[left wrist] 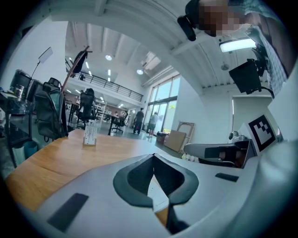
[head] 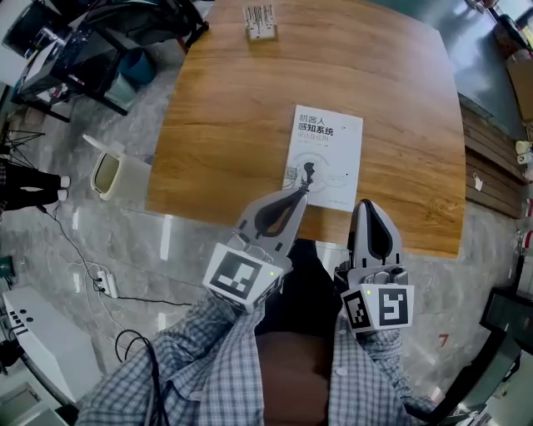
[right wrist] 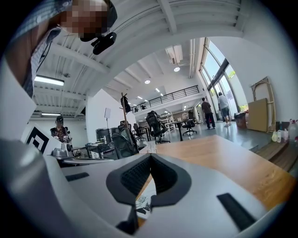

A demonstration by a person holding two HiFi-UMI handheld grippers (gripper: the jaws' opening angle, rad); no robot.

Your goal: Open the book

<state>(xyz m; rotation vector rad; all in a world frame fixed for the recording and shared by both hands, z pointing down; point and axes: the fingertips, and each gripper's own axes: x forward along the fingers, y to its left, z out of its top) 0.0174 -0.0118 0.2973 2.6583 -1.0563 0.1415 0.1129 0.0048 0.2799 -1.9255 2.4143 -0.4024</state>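
A white book (head: 326, 154) with printed cover lies closed and flat on the wooden table (head: 225, 125), close to the near edge. My left gripper (head: 301, 194) is shut, and its tip hangs over the book's lower left corner. Shut as well, my right gripper (head: 365, 205) has its tip by the book's lower right corner. In the left gripper view the jaws (left wrist: 153, 159) meet, and a sliver of the book (left wrist: 156, 193) shows below them. The right gripper view shows its jaws (right wrist: 150, 159) pressed together, with a strip of the cover (right wrist: 142, 204) beneath. Neither holds anything.
A small white card stand (head: 260, 22) stands at the table's far edge. On the floor to the left are a white bin (head: 108, 172) and a power strip (head: 104, 283) with cables. Office chairs and desks lie beyond the table's far left.
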